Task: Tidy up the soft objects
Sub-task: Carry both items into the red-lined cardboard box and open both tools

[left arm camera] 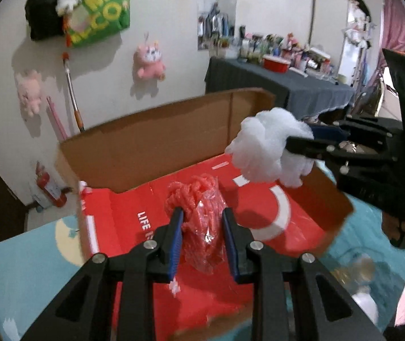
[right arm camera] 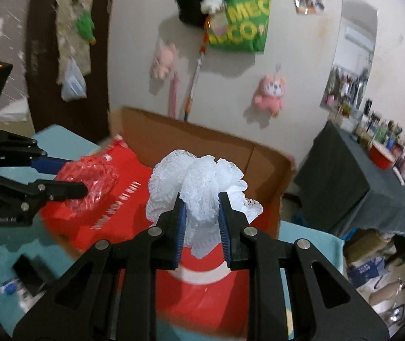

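White puff point(right arm camera: 199, 182): mesh, light, springy, squashes readily; pinched at bunched middle in right claw point(right arm camera: 201, 216), over box point(right arm camera: 202, 142). Red puff point(left arm camera: 199, 221): wrapped in slick film, clamped in left claw point(left arm camera: 202, 241). Judgement: grip cores, not frills; film may slip.

Open box point(left arm camera: 151, 142) on table point(left arm camera: 31, 270), wrapped bundle point(left arm camera: 199, 221) between left gripper point(left arm camera: 202, 244) fingers above the box floor, mesh puff point(right arm camera: 199, 193) in right gripper point(right arm camera: 201, 227) to its right, wall behind
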Demonstrator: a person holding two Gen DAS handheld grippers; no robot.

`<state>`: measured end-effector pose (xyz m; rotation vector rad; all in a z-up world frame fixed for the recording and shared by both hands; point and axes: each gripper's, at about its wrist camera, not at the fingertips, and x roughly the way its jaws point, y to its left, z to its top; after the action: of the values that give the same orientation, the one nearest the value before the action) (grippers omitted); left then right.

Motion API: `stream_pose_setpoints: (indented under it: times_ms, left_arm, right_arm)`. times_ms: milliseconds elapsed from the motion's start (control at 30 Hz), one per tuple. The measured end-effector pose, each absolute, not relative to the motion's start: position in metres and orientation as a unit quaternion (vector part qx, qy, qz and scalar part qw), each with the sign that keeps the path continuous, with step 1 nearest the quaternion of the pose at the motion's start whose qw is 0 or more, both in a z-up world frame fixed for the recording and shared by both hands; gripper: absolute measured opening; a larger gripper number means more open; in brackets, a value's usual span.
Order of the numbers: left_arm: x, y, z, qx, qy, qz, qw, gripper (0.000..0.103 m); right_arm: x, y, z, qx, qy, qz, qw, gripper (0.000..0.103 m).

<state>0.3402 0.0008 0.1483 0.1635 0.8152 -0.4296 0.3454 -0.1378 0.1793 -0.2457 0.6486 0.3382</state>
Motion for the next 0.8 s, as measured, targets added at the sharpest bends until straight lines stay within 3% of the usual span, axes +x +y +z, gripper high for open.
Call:
stream_pose_setpoints:
  times_ms: [233, 500, 800]
  left_arm:
    - [0.408, -0.014, 0.114, 0.056, 0.419, -0.202, 0.883, 0.03]
    - [0.432, -0.02, 0.073, 0.071, 0.453, -0.172, 0.872, 0.034]
    - [0.427, -0.017, 0.08, 0.067, 0.446, -0.173, 0.876, 0.036]
  right_arm:
    - [0.417, -0.123, 0.137, -0.113, 0.377, 0.154, 0.906, 0.02]
    - [0.452, -0.122, 0.099, -0.109, 0.418, 0.141, 0.891, 0.021]
    - [0.451, -0.122, 0.096, -0.104, 0.42, 0.149, 0.889, 0.027]
